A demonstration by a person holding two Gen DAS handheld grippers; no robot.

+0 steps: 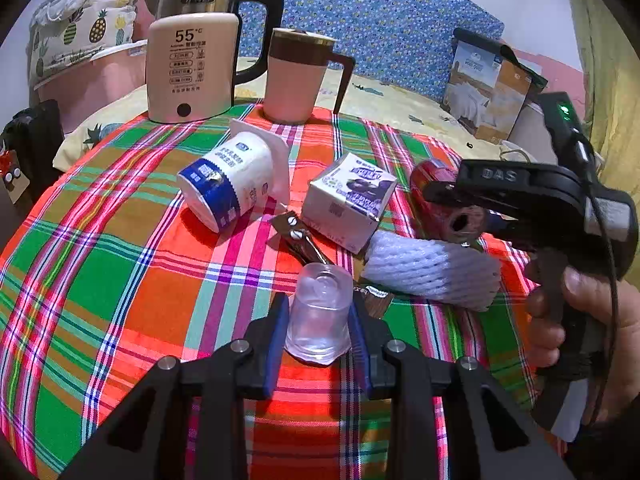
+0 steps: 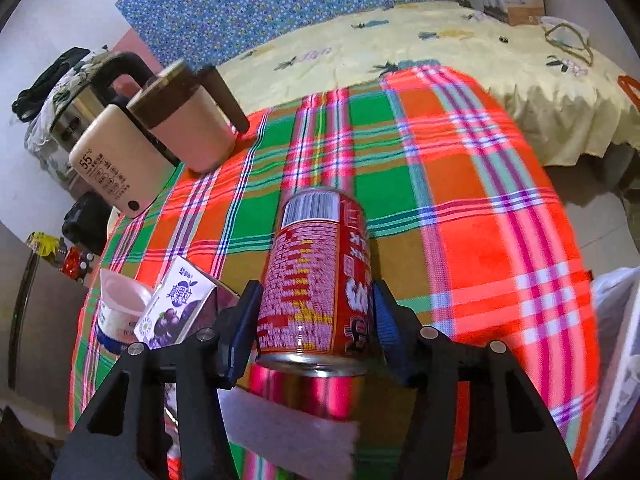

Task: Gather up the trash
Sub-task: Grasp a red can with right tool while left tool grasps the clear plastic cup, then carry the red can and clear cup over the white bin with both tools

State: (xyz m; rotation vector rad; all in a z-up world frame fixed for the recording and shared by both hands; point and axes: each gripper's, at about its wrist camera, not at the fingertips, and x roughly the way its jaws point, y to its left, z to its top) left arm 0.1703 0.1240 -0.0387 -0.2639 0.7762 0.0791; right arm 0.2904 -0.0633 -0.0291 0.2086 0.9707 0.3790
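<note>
In the left wrist view my left gripper (image 1: pixel 319 338) is shut on a small clear plastic cup (image 1: pixel 320 312), which stands upside down on the plaid tablecloth (image 1: pixel 120 264). Behind it lie a brown coffee sachet (image 1: pixel 298 238), a white-and-blue yogurt cup (image 1: pixel 228 184) on its side, a purple-and-white milk carton (image 1: pixel 348 200) and a white foam net (image 1: pixel 432 276). In the right wrist view my right gripper (image 2: pixel 316 320) has both blue pads against a red drink can (image 2: pixel 316 272), which points away from the camera. A hand (image 1: pixel 592 320) holds that gripper.
A cream kettle (image 1: pixel 192 68) and a pink mug (image 1: pixel 296 76) stand at the table's far edge. A bed with a yellow sheet (image 2: pixel 400 40) lies beyond the table. A white plastic bag (image 2: pixel 616 340) shows off the table's right edge.
</note>
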